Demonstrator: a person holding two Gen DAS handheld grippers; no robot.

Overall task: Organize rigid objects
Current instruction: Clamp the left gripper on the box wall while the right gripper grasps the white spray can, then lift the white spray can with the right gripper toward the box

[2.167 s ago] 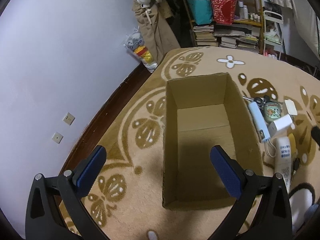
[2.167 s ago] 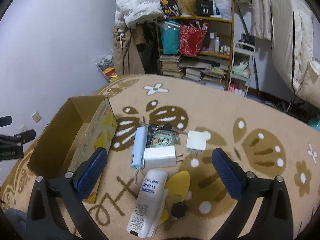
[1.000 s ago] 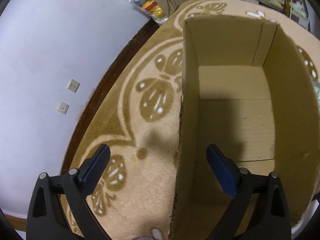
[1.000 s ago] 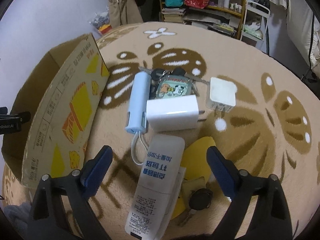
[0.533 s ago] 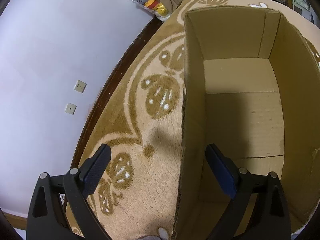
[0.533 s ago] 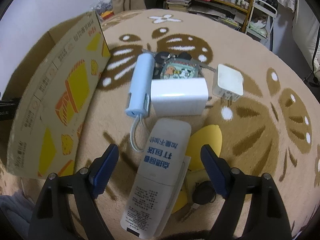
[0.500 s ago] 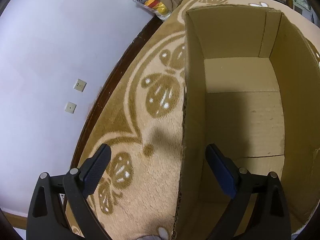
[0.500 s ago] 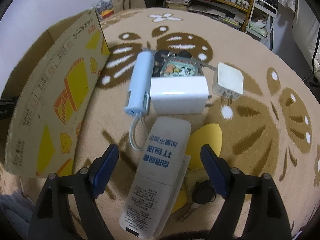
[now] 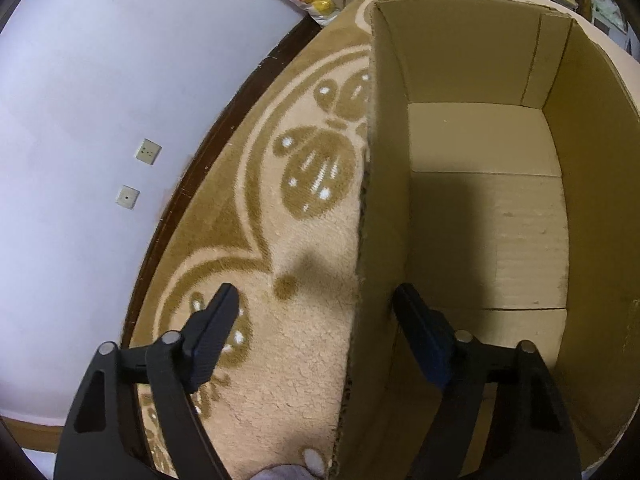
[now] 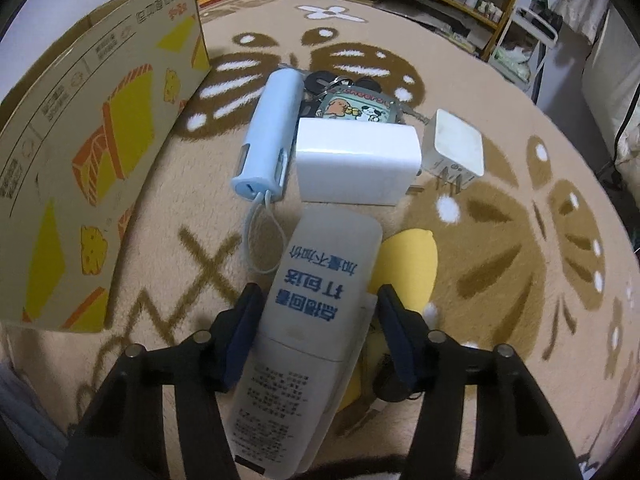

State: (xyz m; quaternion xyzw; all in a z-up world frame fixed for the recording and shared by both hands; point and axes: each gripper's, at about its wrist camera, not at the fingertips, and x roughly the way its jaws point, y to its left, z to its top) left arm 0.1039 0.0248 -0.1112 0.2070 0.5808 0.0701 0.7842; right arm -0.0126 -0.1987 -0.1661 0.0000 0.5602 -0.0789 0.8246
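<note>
Cardboard box [image 9: 484, 208], open at the top and bare inside, fills most of my left wrist view, standing on a tan carpet [image 9: 256, 248] with brown butterfly shapes. My left gripper [image 9: 316, 308] has its fingers spread wide and straddles the box's near-left wall, one finger outside over the carpet and the other inside the box; I cannot tell whether either pad touches the cardboard. A pale wall with two small outlet plates [image 9: 138, 174] runs along the left. In my right wrist view, my right gripper [image 10: 318, 304] sits low over a white tube [image 10: 316, 320] with blue printed characters, which lies flat on the carpet pointing away from me. Its fingers are partly drawn in, one on each side of the tube, close to it or just touching; I cannot tell whether they clamp it. Beyond the tube lie a white charger block [image 10: 356, 166], a light blue power bank [image 10: 270, 138] with a looped cord, a key bunch with a cartoon tag [image 10: 352, 106], and a smaller square white plug [image 10: 454, 152]. A yellow flat piece [image 10: 408, 260] lies partly under the tube. The box's printed outer side [image 10: 92, 168] stands to the left of this cluster.
</note>
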